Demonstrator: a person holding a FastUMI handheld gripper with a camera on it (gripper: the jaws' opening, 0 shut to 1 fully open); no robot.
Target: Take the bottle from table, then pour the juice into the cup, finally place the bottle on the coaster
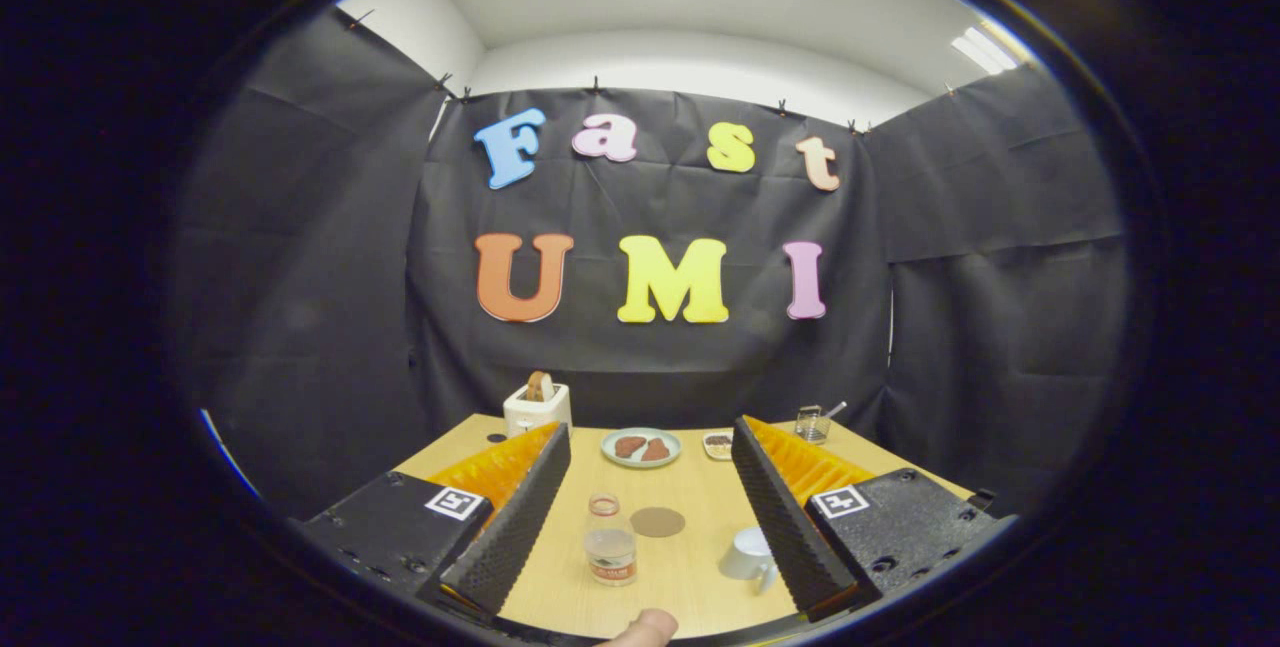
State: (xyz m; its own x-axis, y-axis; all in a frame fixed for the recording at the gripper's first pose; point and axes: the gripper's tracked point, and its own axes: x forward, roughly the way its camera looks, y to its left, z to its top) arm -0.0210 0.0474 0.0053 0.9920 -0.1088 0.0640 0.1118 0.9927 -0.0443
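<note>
Table spreads beneath the gripper, held level above it, fingers spread wide, clasping nothing. Between them the bottle stands upright, cup beside one finger, coaster just beyond.

The bottle stands on the counter between the spread fingers of the hand-held gripper, the coaster just behind it to the right. The cup sits right of both, touching the right finger. Farther back lie a plate and, left of it, a toaster.

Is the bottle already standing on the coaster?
No, the bottle stands on the table beside the coaster, between the open gripper's fingers.
</note>
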